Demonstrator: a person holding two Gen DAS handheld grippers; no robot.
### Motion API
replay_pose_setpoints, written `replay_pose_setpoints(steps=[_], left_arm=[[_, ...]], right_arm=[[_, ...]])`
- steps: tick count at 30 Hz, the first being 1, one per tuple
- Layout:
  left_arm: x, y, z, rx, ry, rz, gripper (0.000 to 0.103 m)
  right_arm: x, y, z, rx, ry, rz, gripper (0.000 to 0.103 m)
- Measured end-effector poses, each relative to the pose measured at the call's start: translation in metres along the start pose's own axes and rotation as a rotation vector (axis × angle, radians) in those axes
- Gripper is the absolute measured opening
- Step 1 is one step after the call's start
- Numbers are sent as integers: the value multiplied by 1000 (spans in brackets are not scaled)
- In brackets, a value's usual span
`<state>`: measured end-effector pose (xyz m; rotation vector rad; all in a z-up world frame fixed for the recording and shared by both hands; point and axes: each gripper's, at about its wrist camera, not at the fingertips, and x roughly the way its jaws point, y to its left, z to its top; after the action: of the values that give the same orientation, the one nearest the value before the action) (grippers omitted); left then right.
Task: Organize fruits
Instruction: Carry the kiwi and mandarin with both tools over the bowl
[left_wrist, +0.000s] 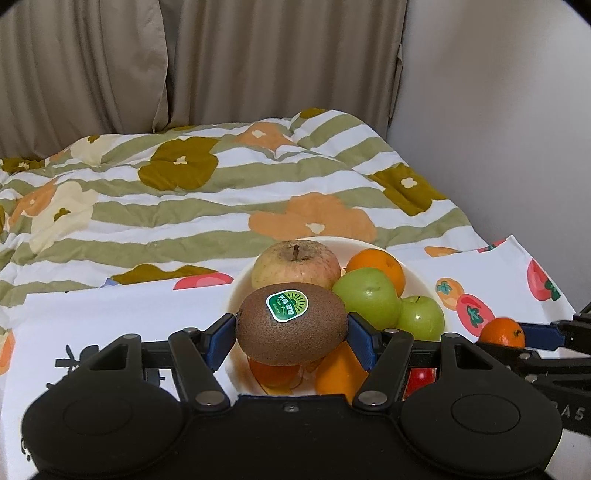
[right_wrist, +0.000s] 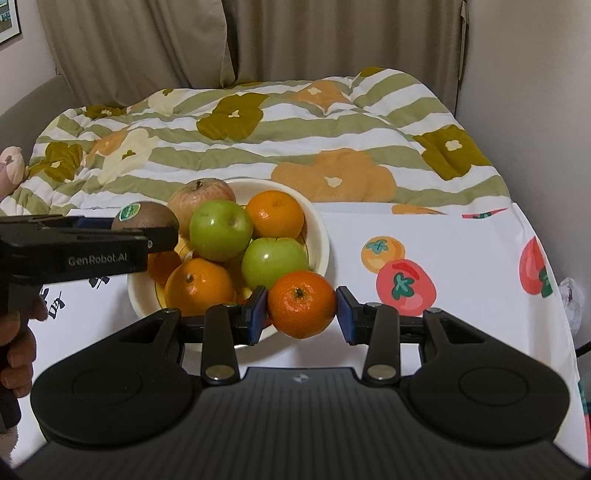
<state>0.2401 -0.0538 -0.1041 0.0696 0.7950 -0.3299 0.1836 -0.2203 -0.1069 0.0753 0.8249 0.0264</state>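
Right wrist view — bowl (right_wrist: 320, 236) of apples beside tangerine (right_wrist: 301, 304), quilt (right_wrist: 258, 140) behind.

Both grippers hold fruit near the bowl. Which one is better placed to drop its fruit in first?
Probably left. The left gripper holds the brown stickered kiwi above the cream bowl, while the right gripper holds its small orange mandarin at the bowl's near rim.

- Beige curtains (left_wrist: 221, 62) across top of frame, full width.
- Plain white wall (left_wrist: 498, 110) upper right.
- Bed w/ floral striped quilt (left_wrist: 184, 192) mid-frame.
- Fruit-print tablecloth (right_wrist: 461, 266) lower right.
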Motion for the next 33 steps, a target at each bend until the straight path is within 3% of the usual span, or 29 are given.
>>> replay_pose_setpoints(steps=[8, 12, 33], left_arm=[[12, 3, -4, -13, 15, -20, 71], [11, 4, -3, -19, 2, -24, 83], [-14, -8, -9, -11, 4, 46, 91]], right_arm=[[9, -5, 13, -17, -10, 15, 55], [13, -5, 18, -23, -10, 26, 55], [52, -18, 54, -64, -30, 70, 55]])
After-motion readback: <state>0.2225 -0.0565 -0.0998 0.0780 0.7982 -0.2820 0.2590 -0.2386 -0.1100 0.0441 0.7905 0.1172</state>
